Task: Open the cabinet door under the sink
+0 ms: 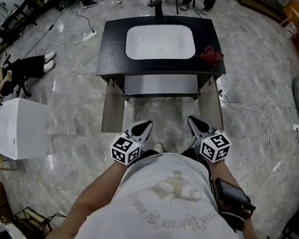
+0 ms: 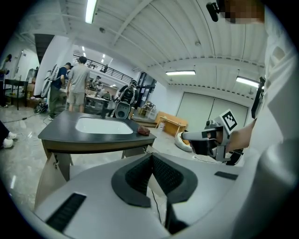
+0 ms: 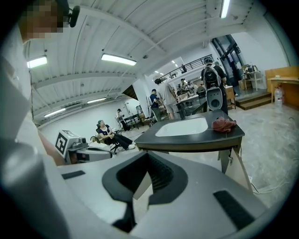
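Beige wooden cabinet doors (image 1: 113,108) under the black-topped sink vanity (image 1: 113,51) were seen swung wide, upright, with free edges pointed toward the person. They were well ahead of the left gripper (image 1: 147,124) and right gripper (image 1: 191,120), whose jaws were pressed together on nothing. The doors' full swing was shown only in the head view.

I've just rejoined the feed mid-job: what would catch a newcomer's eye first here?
The black vanity with its white sink stands at the top centre of the head view, its left door and right door swung wide open. A red cloth lies at the counter's right end. Nearer the person, the left gripper and right gripper are shut and empty.
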The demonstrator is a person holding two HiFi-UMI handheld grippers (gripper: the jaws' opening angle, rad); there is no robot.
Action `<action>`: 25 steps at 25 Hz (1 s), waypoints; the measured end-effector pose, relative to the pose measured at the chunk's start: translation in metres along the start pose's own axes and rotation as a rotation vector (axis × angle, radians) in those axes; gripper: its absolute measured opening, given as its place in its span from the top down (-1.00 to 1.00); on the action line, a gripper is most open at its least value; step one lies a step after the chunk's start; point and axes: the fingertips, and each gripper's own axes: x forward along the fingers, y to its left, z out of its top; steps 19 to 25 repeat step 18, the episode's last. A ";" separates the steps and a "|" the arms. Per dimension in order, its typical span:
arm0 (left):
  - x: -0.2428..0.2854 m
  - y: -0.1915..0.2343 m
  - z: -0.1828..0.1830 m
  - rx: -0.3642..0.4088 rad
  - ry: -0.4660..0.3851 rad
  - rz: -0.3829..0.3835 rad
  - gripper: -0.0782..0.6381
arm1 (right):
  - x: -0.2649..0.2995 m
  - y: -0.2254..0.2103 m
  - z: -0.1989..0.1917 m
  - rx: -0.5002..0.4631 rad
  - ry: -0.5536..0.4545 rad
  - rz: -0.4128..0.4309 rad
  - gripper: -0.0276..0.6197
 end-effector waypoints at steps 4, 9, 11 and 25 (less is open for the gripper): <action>0.000 0.000 0.005 0.003 -0.012 0.002 0.75 | -0.002 0.004 -0.001 -0.003 -0.003 -0.002 0.87; -0.007 -0.008 0.000 -0.007 -0.012 0.001 0.75 | -0.016 0.010 -0.008 0.002 -0.006 -0.017 0.87; -0.010 -0.011 -0.001 -0.016 -0.012 -0.007 0.75 | -0.021 0.011 -0.008 0.003 -0.009 -0.031 0.87; -0.023 -0.012 -0.008 -0.007 -0.007 -0.034 0.75 | -0.025 0.028 -0.013 0.007 -0.022 -0.049 0.87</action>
